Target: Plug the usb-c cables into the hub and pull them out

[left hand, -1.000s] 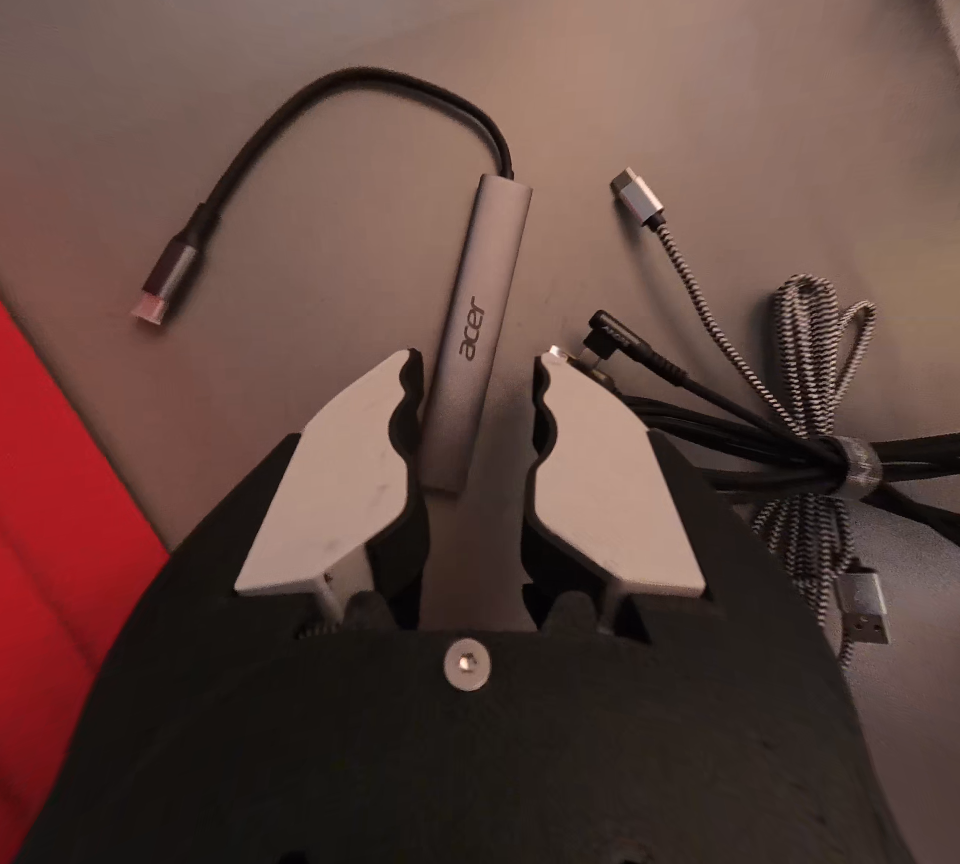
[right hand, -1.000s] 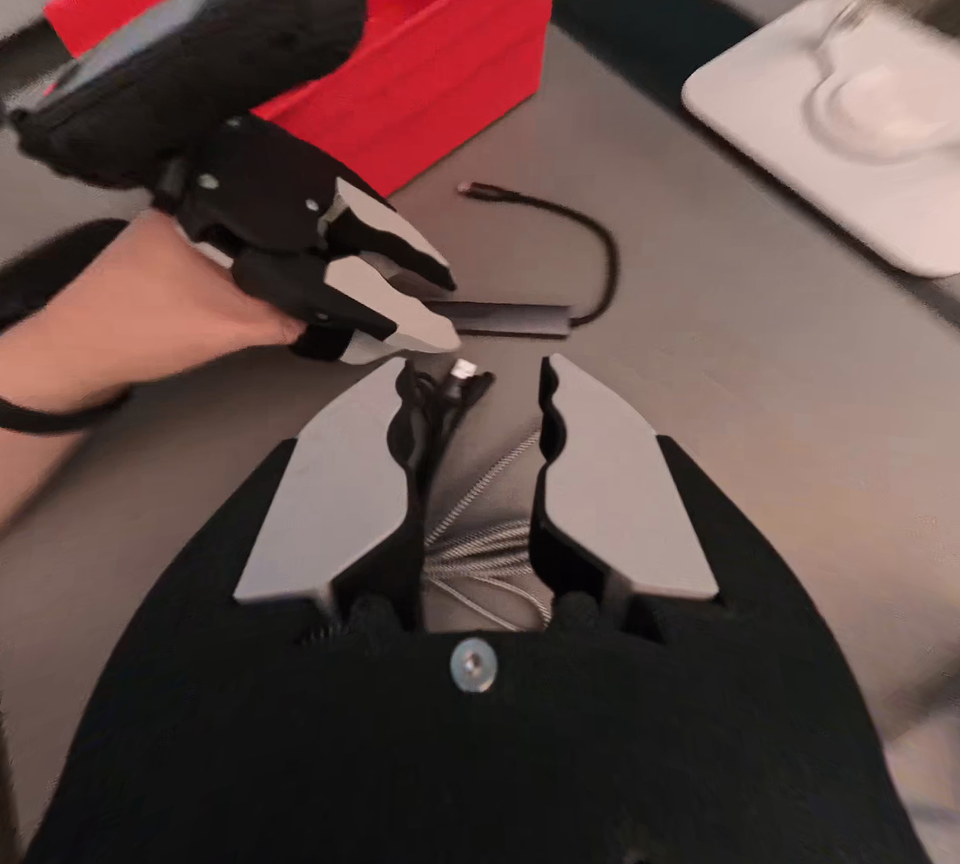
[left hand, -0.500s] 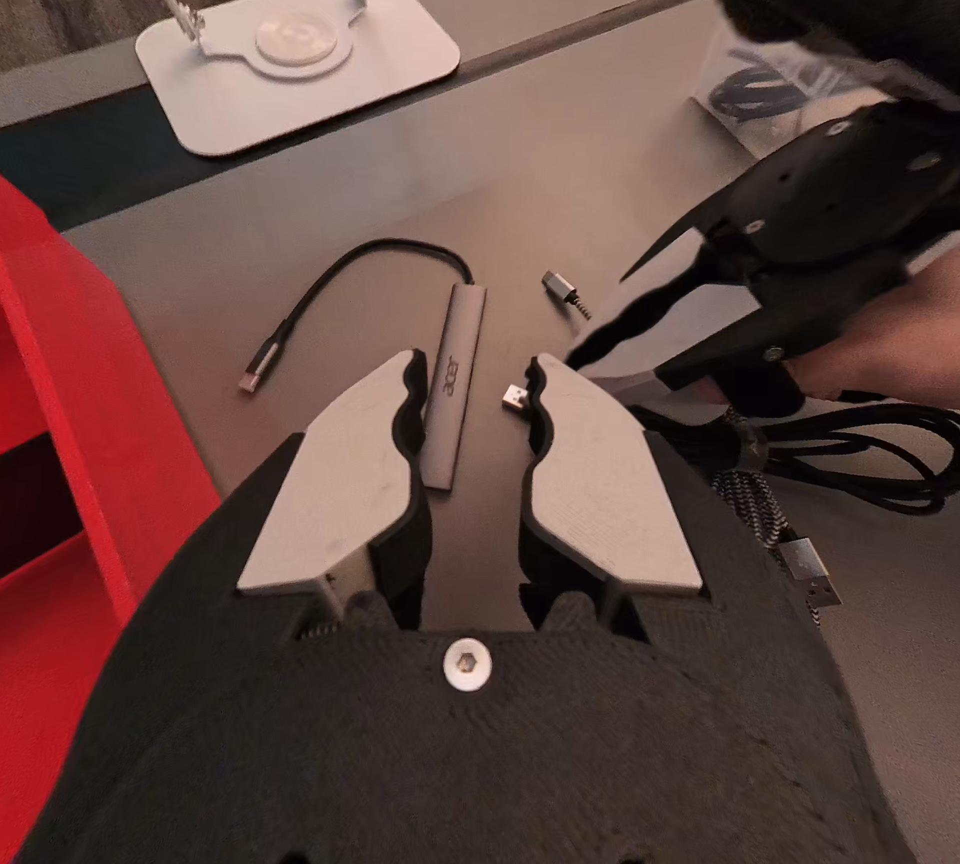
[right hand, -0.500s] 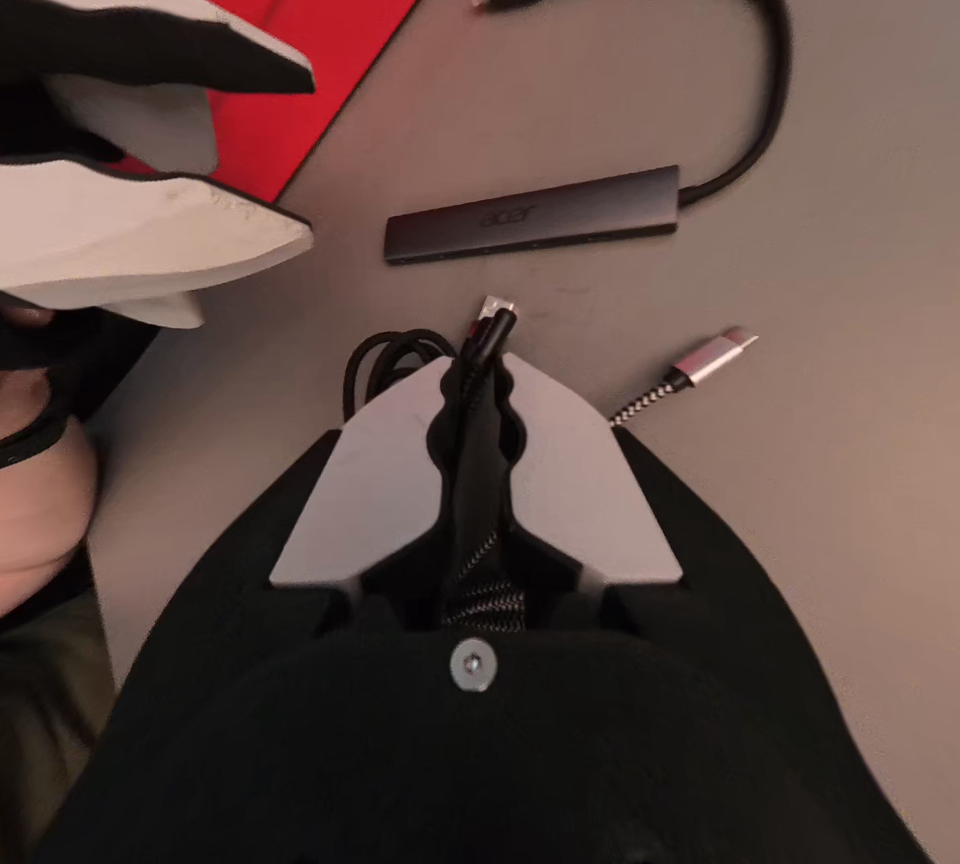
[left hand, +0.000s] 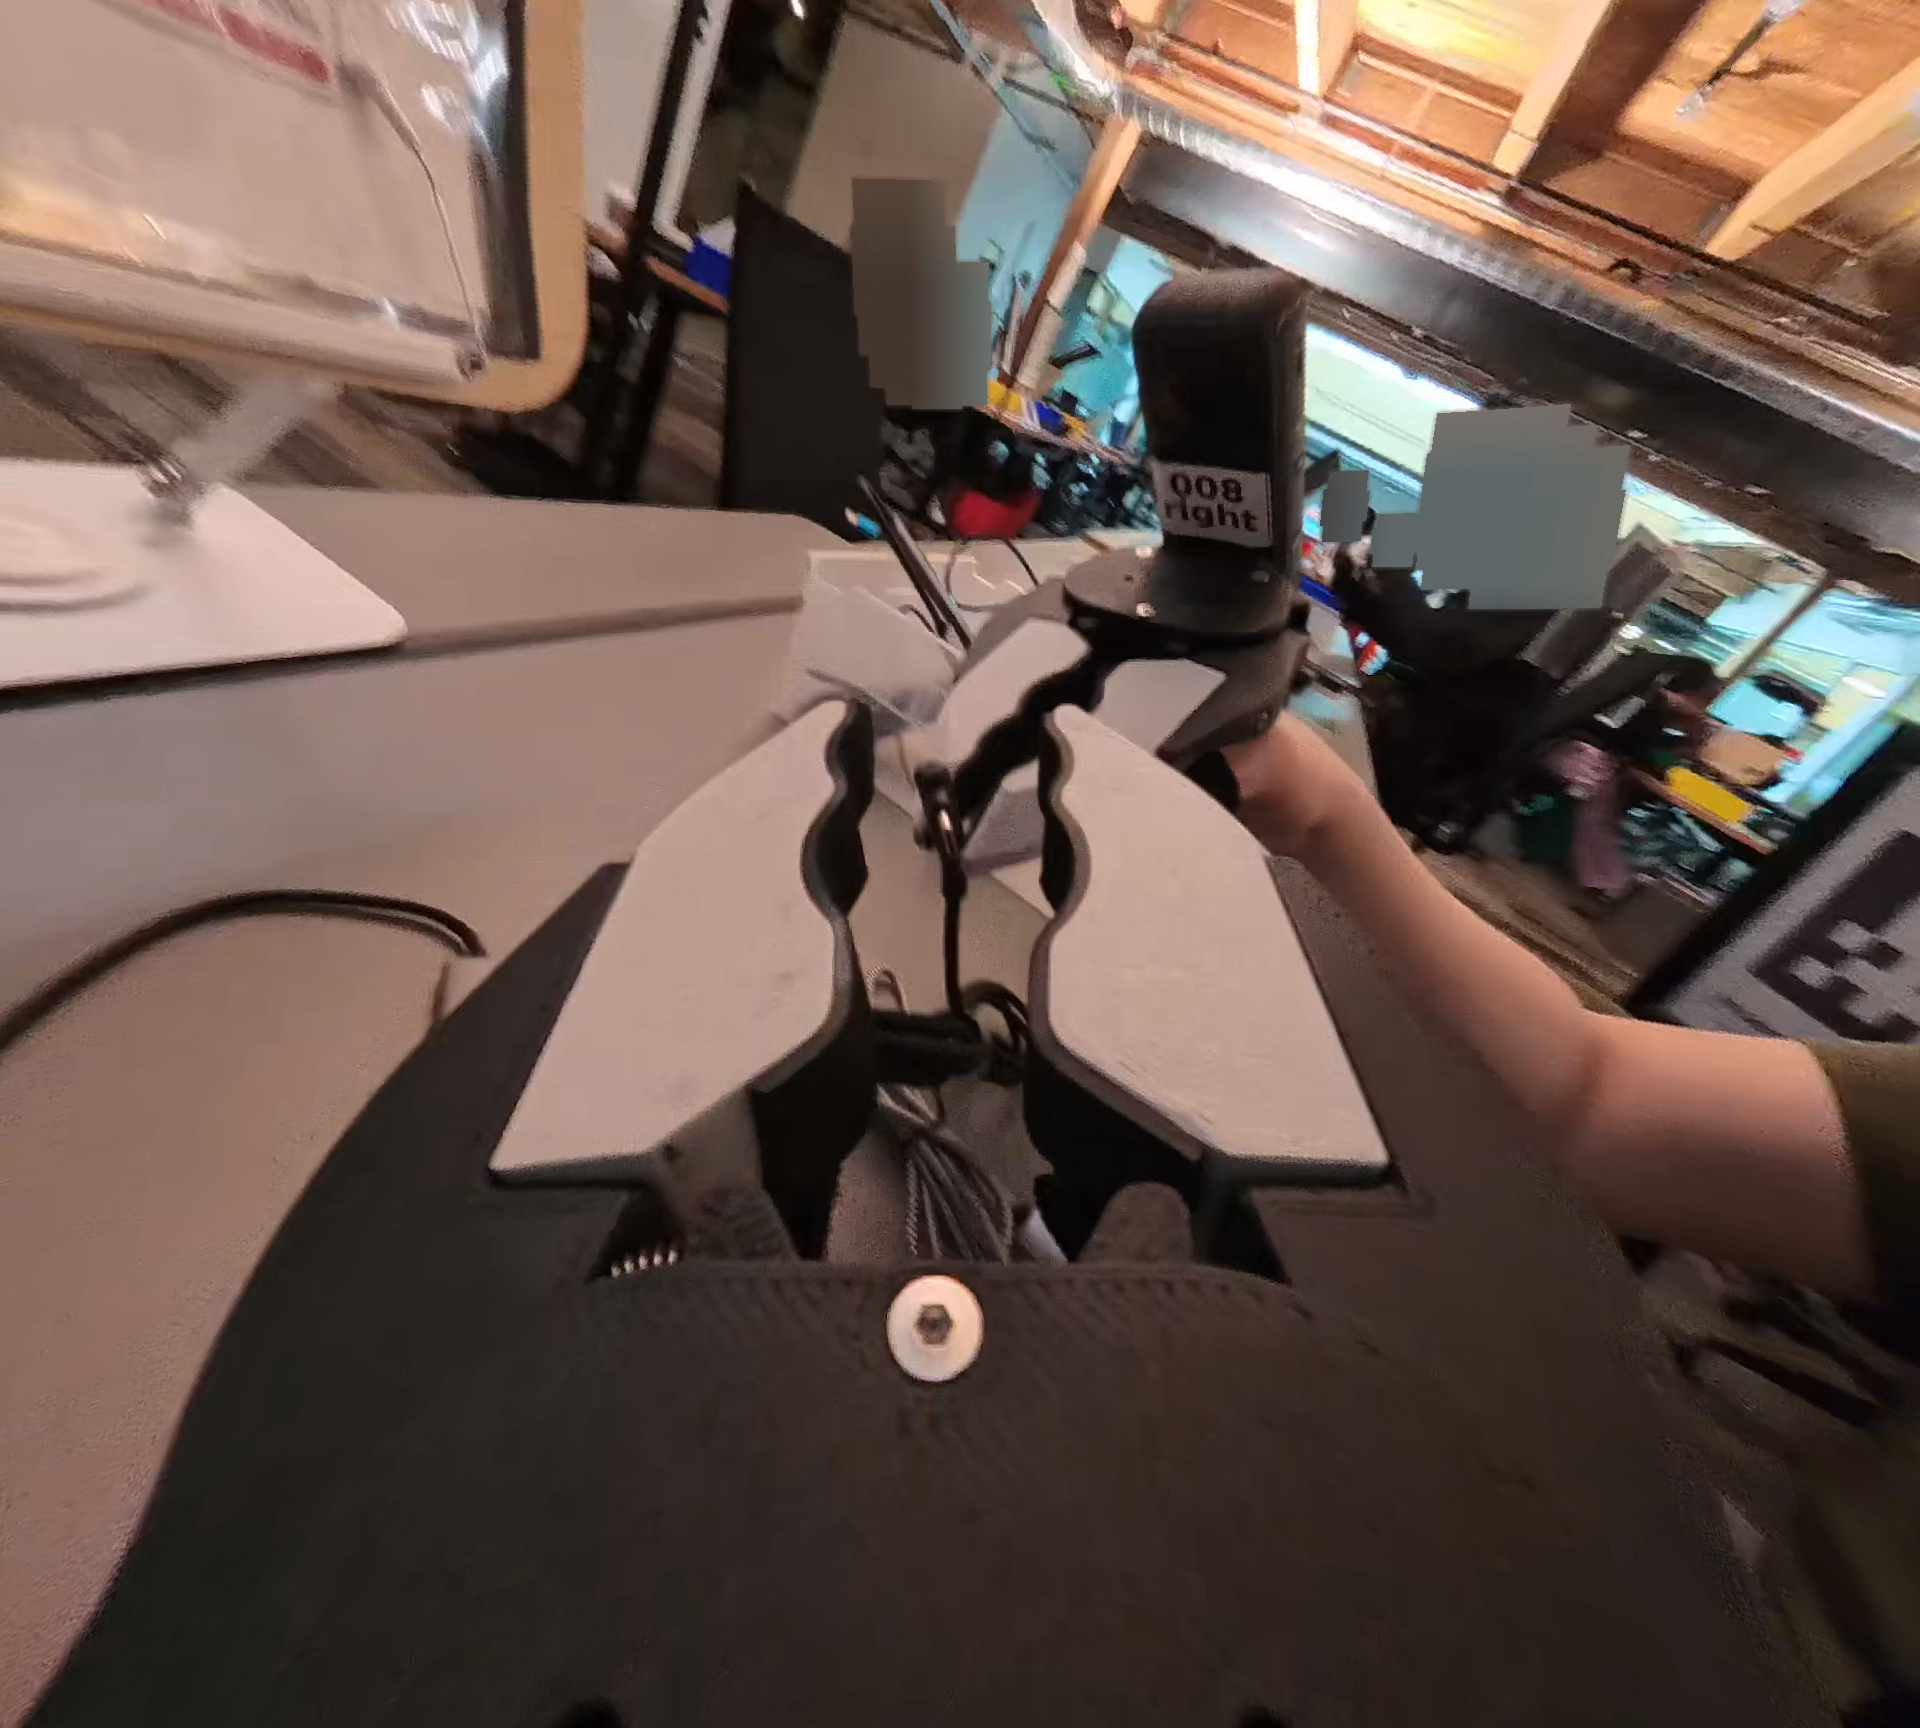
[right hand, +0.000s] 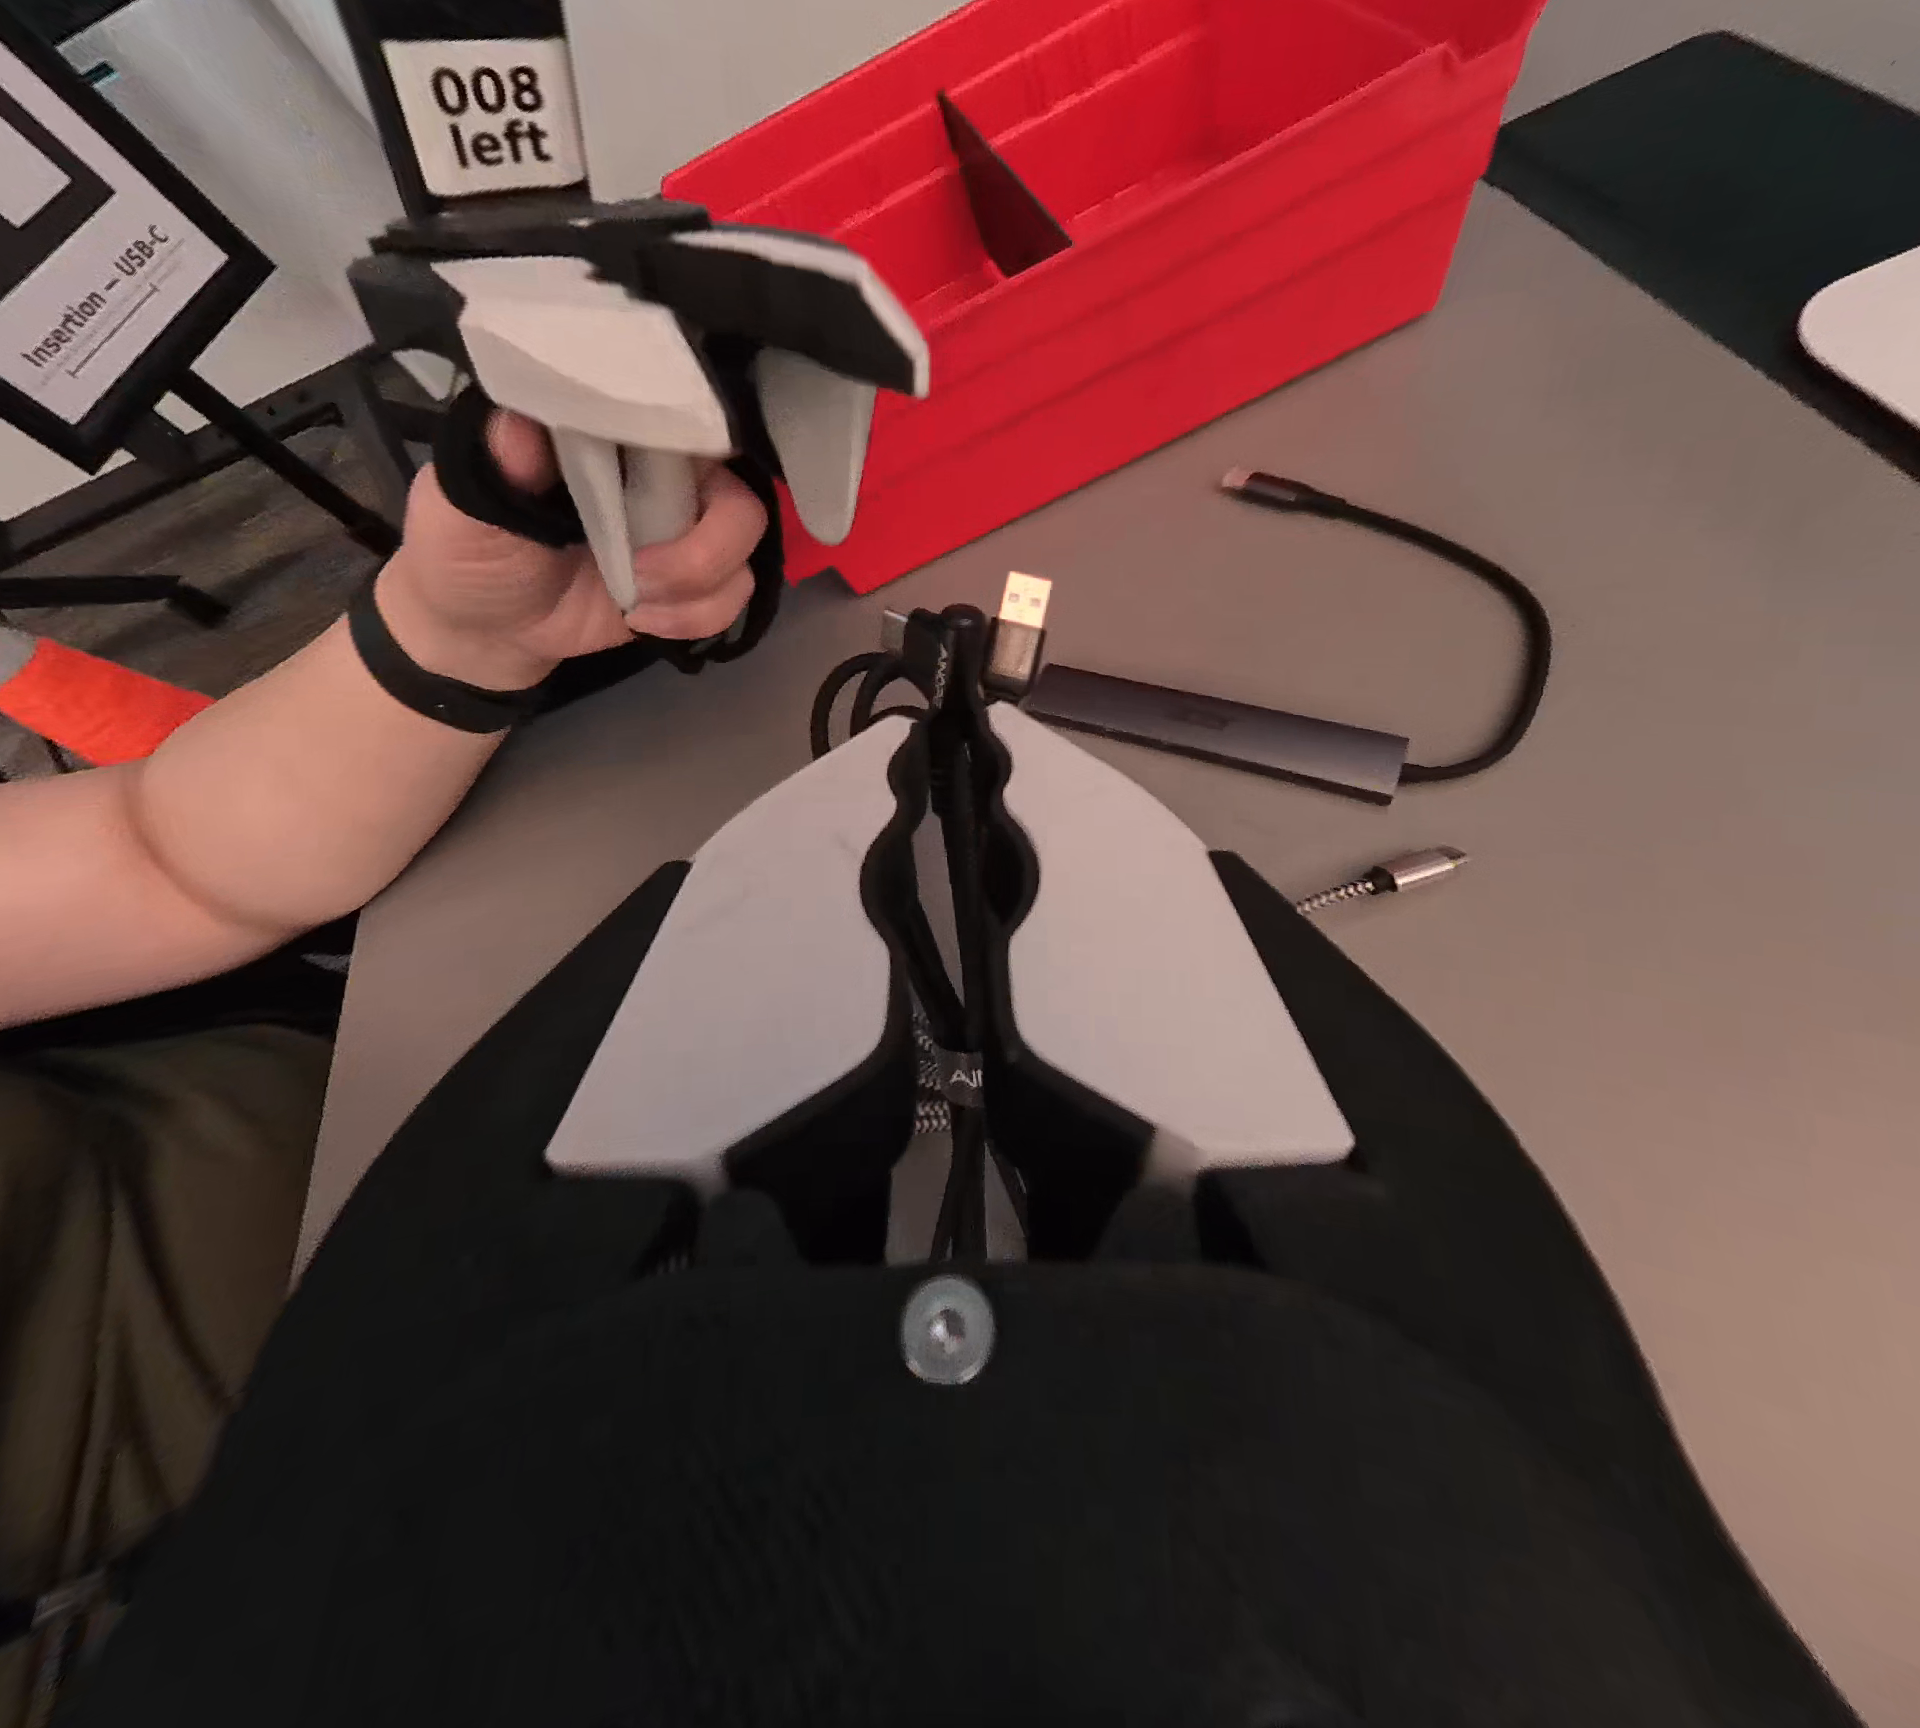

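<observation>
Left tongs point(left hand: 951, 733) now raised level, parted, empty, right tongs point(right hand: 951, 728) lifted, clamping black cable bundle point(right hand: 956, 670) above table point(right hand: 1558, 1055)

Left tool point(right hand: 821, 390) has risen off the table; right tool point(right hand: 951, 722) lifted the black cable bundle point(right hand: 951, 660).

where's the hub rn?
Right wrist view: the hub lies flat on the grey table, right of centre, just past the right gripper, in front of the red bin.
</observation>
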`<move>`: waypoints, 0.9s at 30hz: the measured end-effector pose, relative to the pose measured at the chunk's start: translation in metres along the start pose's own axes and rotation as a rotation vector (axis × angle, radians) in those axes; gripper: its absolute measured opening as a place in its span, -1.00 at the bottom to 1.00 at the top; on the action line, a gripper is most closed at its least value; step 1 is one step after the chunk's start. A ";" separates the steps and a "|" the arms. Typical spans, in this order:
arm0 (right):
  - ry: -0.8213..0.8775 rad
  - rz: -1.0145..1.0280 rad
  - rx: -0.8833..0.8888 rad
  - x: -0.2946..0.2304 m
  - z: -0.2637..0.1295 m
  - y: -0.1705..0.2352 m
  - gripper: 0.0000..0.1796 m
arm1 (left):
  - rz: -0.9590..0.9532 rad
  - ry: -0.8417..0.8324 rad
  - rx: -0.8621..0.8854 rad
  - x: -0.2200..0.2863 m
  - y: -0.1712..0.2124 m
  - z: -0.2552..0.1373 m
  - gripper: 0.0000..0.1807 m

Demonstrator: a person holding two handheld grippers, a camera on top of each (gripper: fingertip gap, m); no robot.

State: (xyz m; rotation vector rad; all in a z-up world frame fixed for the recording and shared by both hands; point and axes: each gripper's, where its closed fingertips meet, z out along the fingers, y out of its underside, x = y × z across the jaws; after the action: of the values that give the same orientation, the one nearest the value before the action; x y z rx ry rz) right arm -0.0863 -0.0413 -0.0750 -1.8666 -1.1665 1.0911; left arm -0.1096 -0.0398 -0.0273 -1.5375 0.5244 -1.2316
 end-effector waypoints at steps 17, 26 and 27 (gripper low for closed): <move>0.045 -0.051 -0.009 0.002 0.007 0.003 -0.91 | -0.046 0.011 -0.180 -0.007 0.042 0.015 -0.93; -0.300 0.060 0.163 -0.028 -0.011 -0.016 -0.75 | 0.046 0.141 -0.235 0.018 0.045 0.011 -0.94; -0.313 0.080 0.187 -0.028 -0.013 -0.019 -0.81 | 0.053 0.154 -0.242 0.021 0.046 0.012 -0.94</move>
State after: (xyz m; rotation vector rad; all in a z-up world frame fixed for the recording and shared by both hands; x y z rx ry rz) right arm -0.0882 -0.0611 -0.0444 -1.6501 -1.1207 1.5255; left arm -0.0796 -0.0684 -0.0582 -1.6242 0.8357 -1.2883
